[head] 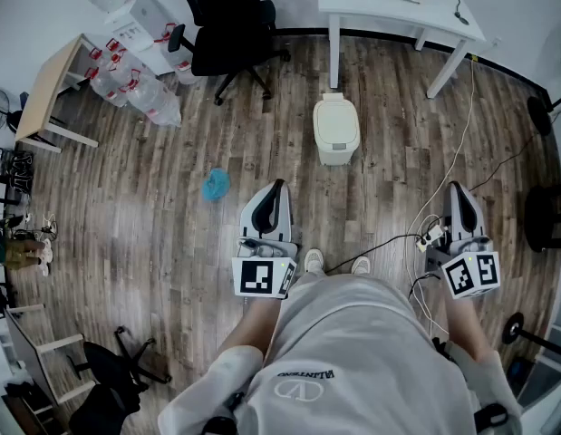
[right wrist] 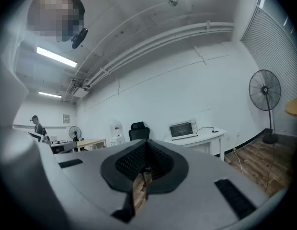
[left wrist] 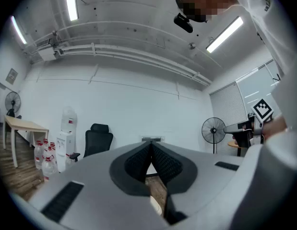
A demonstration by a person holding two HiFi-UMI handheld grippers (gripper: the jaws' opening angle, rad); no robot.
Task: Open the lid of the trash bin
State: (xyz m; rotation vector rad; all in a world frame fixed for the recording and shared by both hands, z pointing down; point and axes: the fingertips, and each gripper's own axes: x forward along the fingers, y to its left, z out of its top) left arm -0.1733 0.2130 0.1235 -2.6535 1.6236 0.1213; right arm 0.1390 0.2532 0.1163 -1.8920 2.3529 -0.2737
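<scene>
Cream trash bin (head: pixel 336 130), lid shut, upright on floor

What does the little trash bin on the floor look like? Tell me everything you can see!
The trash bin is small and cream-white with rounded corners, and it looks like smooth plastic. Its lid is down and shut. It stands upright on the wooden floor, just in front of the white table. Only the floor touches it. The left tongs and right tongs are well short of it.

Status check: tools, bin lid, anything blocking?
Left tool and right tool shut, empty, short of the trash bin. Lid closed. Blue object lies off left, not between.
</scene>
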